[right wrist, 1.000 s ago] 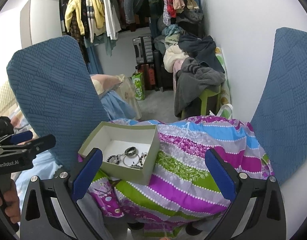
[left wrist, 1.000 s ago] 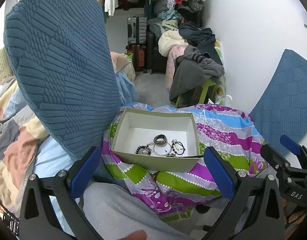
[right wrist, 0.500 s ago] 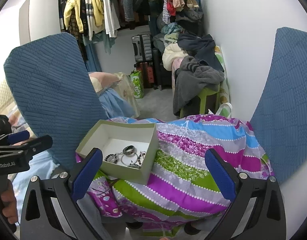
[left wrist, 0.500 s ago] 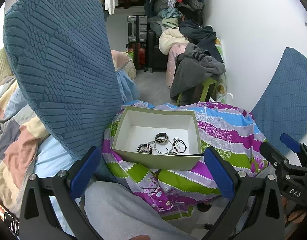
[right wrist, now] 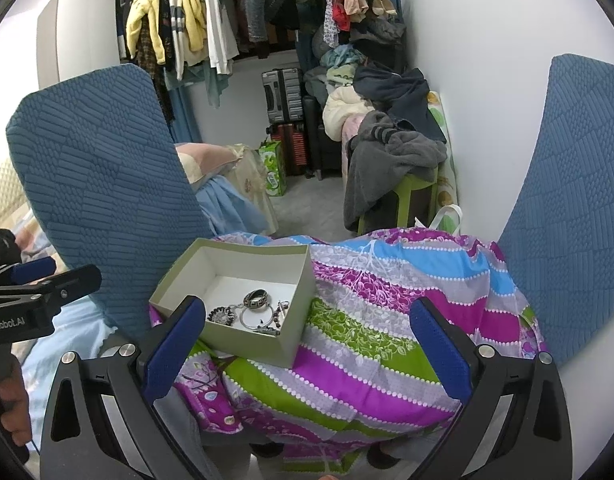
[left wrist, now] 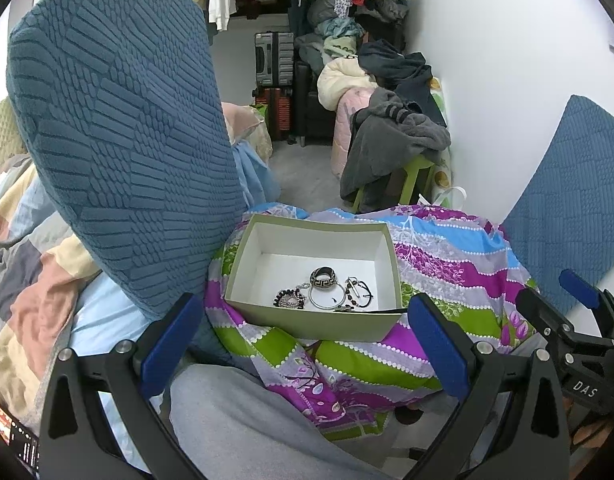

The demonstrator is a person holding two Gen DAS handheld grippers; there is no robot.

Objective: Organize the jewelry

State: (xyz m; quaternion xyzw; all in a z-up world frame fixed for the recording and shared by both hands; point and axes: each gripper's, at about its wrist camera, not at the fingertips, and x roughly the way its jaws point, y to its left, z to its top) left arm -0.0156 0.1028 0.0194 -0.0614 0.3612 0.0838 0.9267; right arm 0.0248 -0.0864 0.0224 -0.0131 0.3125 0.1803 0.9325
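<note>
Left gripper (left wrist: 305, 344) at lower centre of its frame, jaws spread wide, holding nothing. Right gripper (right wrist: 307, 344) likewise wide and empty, low in its own frame. Just beyond, an open box (left wrist: 267, 276) on a striped cloth (left wrist: 447, 280), at centre frame. Inside, bunched at the near wall: a patterned ring (left wrist: 323, 277), a thin bangle (left wrist: 327, 295), a beaded piece (left wrist: 289, 299). Consistent either with jewelry already gathered or still waiting for sorting. Any pick here needing a careful pinch on small, tangled pieces.
</note>
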